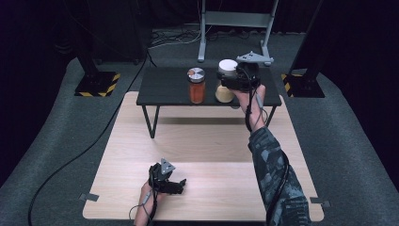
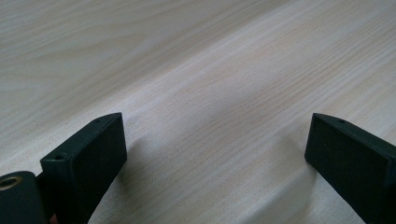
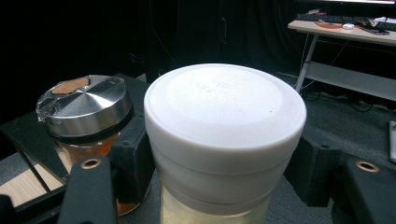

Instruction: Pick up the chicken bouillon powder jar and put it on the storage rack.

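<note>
Right gripper (image 3: 224, 186) jaws pinch the white-lidded jar (image 3: 224, 135) below its lid, beside the orange jar (image 3: 86, 116); smooth, probably slippery. Left gripper (image 2: 215, 154) jaws are spread.

A pale wooden table (image 1: 207, 141) filled the near part of the high view, and a small black table (image 1: 164, 87) on thin dark legs stood at its far edge. An orange-filled jar with a shiny metal lid (image 1: 196, 85) stood upright on the black surface. A grey metal frame (image 1: 235, 21) rose from the carpet behind. Black posts stood on bases striped yellow and black (image 1: 97, 84) on either side, and a black cable (image 1: 84, 150) curved across the grey carpet at the left. A desk with a keyboard (image 3: 343, 25) stood far behind.
</note>
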